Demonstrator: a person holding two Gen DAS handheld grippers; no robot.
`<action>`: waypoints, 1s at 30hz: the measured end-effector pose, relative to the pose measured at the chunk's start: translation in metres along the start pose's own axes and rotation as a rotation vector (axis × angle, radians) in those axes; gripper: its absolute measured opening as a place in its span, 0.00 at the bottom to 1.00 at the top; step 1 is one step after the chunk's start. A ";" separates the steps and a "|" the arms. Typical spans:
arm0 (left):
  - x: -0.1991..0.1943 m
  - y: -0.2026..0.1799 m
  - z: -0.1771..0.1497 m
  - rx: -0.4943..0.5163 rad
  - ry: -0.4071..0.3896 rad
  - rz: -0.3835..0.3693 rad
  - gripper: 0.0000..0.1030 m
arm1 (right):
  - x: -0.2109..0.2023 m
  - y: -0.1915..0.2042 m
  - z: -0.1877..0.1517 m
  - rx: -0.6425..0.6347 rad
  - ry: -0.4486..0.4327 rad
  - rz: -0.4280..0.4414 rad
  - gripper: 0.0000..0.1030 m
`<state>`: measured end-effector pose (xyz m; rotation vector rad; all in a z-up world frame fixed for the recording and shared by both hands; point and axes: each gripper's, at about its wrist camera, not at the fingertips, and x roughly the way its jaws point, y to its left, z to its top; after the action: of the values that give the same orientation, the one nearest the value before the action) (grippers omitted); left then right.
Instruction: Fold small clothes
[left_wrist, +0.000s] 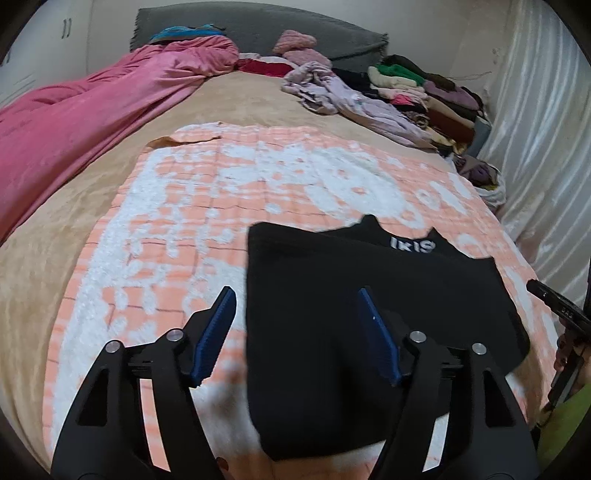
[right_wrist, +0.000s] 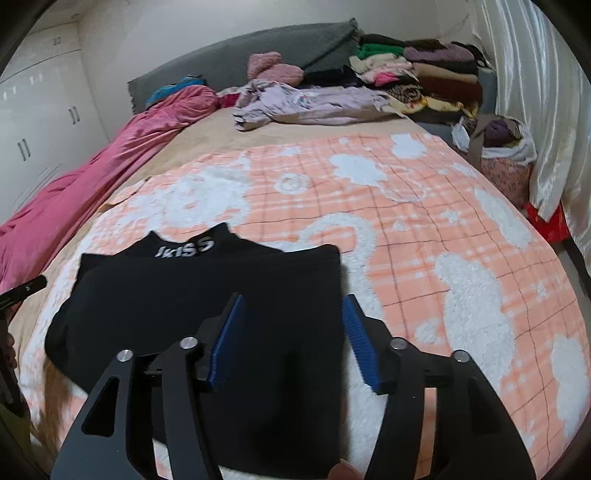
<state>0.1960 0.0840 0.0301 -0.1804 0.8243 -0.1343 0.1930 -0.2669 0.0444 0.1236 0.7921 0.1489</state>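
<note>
Black top (left_wrist: 369, 332) flat on bed blanket (left_wrist: 184, 221), collar farthest away; left tongs (left_wrist: 297, 317) and right tongs (right_wrist: 293, 325) both released, empty, hovering above near hem corners, equally close.

Black garment (left_wrist: 369, 332), white lettering; blanket (left_wrist: 221, 192) orange-white plaid; pink quilt (left_wrist: 74, 122); tool pads (right_wrist: 227, 339) blue.

One black garment (left_wrist: 369, 325), two grippers, one pink quilt (left_wrist: 92, 122), perhaps two clothes piles.
</note>
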 end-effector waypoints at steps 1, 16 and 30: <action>-0.001 -0.003 -0.002 0.007 0.001 0.000 0.60 | -0.004 0.004 -0.002 -0.006 -0.006 0.010 0.58; 0.001 -0.047 -0.043 0.122 0.046 -0.006 0.69 | -0.030 0.046 -0.035 -0.091 -0.031 0.032 0.58; 0.029 -0.046 -0.074 0.157 0.147 0.025 0.69 | -0.018 0.065 -0.056 -0.123 0.008 0.044 0.58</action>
<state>0.1584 0.0256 -0.0296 -0.0122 0.9578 -0.1895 0.1354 -0.2036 0.0286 0.0246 0.7864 0.2390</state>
